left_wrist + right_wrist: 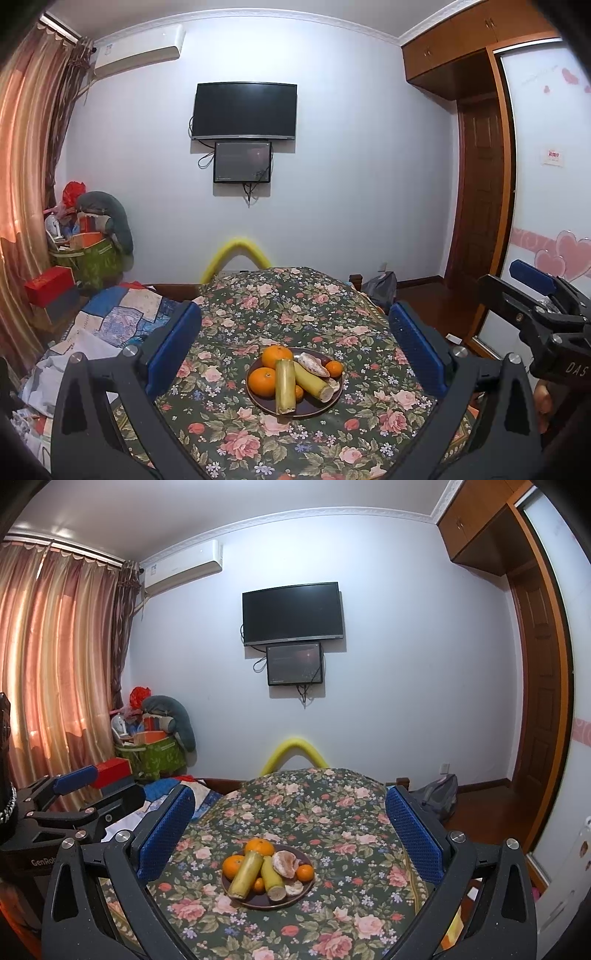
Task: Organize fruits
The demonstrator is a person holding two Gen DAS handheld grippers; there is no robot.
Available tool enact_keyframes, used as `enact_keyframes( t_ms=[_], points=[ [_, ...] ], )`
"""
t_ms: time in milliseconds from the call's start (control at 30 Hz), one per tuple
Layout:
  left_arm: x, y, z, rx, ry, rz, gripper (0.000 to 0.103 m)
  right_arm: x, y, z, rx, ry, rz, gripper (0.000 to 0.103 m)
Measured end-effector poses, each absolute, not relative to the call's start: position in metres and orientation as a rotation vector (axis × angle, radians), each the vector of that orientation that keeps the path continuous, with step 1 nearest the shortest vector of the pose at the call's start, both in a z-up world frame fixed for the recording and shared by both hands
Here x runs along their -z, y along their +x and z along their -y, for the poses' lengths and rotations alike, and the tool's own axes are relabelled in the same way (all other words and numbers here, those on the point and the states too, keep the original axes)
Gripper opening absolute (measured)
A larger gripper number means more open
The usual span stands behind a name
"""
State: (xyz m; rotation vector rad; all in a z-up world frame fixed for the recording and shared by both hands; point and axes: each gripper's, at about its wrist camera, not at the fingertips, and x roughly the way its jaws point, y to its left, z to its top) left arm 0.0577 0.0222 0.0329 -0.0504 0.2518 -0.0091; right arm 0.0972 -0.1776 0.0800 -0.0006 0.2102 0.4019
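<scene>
Both tools, left tool (293,341) and right tool (290,825), hover spread wide, gripping nothing; fruit (255,867) sits piled on plate (314,408) — sorted or awaiting sorting, unclear.

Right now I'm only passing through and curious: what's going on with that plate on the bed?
A person holds a hand-held gripper in each hand, both open and empty: the left hand-held gripper and the right hand-held gripper. Both face a dark plate on the floral bedspread, piled with oranges, two sugarcane pieces and a peeled orange. Nothing is being touched.
</scene>
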Motion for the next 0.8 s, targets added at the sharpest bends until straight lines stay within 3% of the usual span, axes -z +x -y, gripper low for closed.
enact_keyframes(
  t_ms=[800],
  points=[
    [-0.0326, 0.0544, -0.0156, 0.014, -0.03, -0.24, 0.103, -0.0828, 0.0989, 0.1747, -0.401, -0.004, -0.206, 0.103]
  ],
)
